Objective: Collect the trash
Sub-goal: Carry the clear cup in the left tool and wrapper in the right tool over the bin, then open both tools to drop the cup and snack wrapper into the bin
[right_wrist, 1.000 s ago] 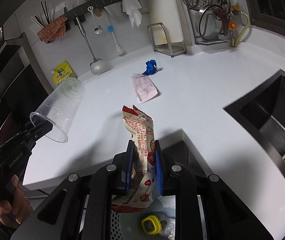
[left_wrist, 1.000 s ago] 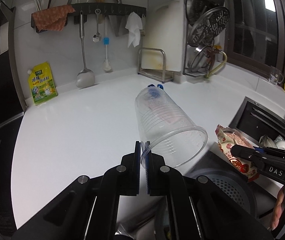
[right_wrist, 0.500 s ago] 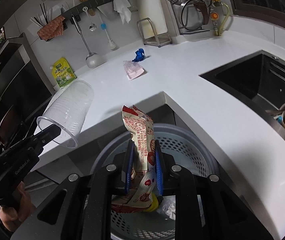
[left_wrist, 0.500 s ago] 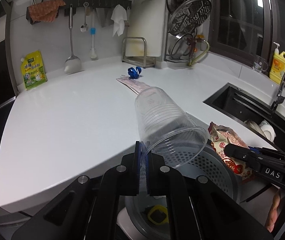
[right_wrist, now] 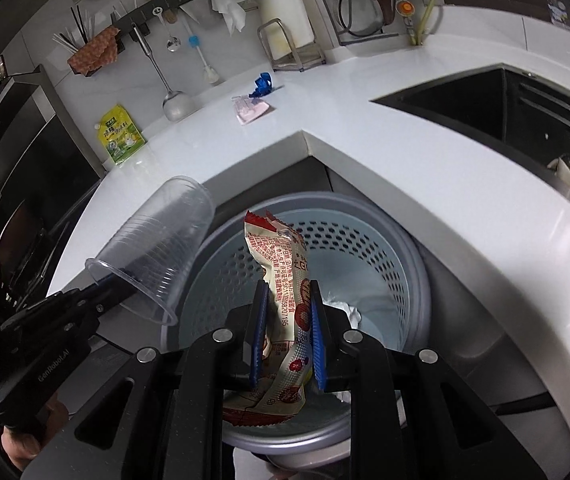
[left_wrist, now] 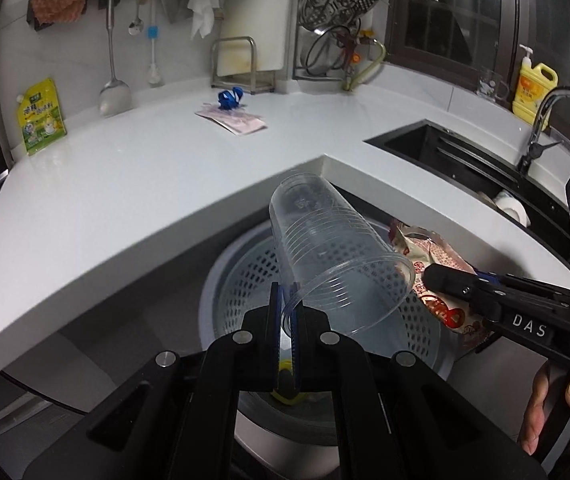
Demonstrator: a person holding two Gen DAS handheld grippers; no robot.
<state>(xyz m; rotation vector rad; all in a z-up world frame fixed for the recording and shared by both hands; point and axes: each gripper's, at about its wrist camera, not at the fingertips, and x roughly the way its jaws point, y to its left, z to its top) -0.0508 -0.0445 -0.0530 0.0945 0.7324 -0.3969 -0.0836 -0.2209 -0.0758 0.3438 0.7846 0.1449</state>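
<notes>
Both hands hang over the round grey perforated bin (right_wrist: 405, 256), ready to drop. Left gripper (left_wrist: 285, 320) fingers pinch the clear ribbed plastic cup (left_wrist: 337, 256) by its rim, so it tilts over the bin. Right gripper (right_wrist: 287, 336) fingers squeeze the red-and-white crinkled snack wrapper (right_wrist: 281, 264) mid-length, w/ its tail dangling inside.

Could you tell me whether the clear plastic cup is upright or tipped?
Tipped: the plastic cup lies slanted, the left gripper pinching its rim.
</notes>
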